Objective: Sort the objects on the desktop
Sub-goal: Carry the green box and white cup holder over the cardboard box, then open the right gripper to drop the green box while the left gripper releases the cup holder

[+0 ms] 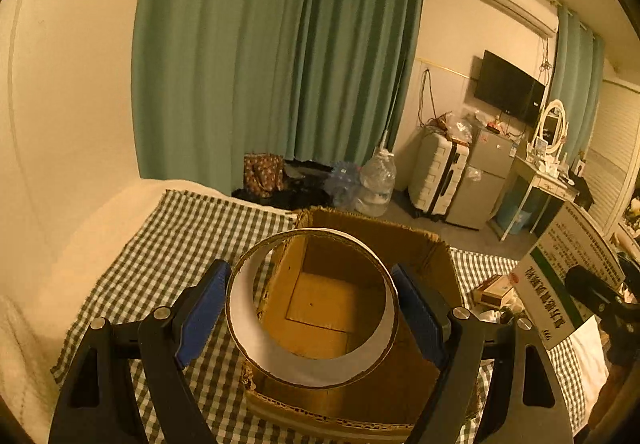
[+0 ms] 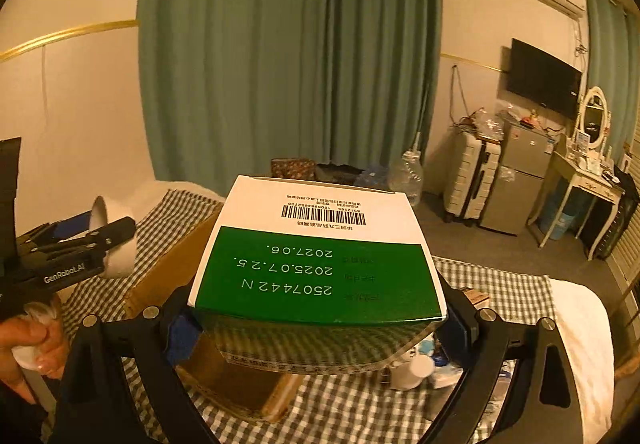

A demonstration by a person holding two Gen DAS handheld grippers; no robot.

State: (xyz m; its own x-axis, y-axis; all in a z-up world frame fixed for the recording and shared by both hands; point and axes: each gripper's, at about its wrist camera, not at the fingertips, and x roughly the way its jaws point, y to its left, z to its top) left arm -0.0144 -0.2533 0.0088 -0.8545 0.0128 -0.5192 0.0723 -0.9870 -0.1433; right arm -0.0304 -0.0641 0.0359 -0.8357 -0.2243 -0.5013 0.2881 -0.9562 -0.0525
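My left gripper is shut on a wide tape roll, white inside, and holds it above the open cardboard box on the checked cloth. From the right wrist view the left gripper and its roll show at the left edge. My right gripper is shut on a green and white medicine box with a barcode, held above the bed to the right of the cardboard box. That box also shows in the left wrist view.
A green checked cloth covers the bed. Small items, a white bottle and a small carton, lie on the cloth right of the cardboard box. Beyond the bed stand a water jug, suitcase and fridge.
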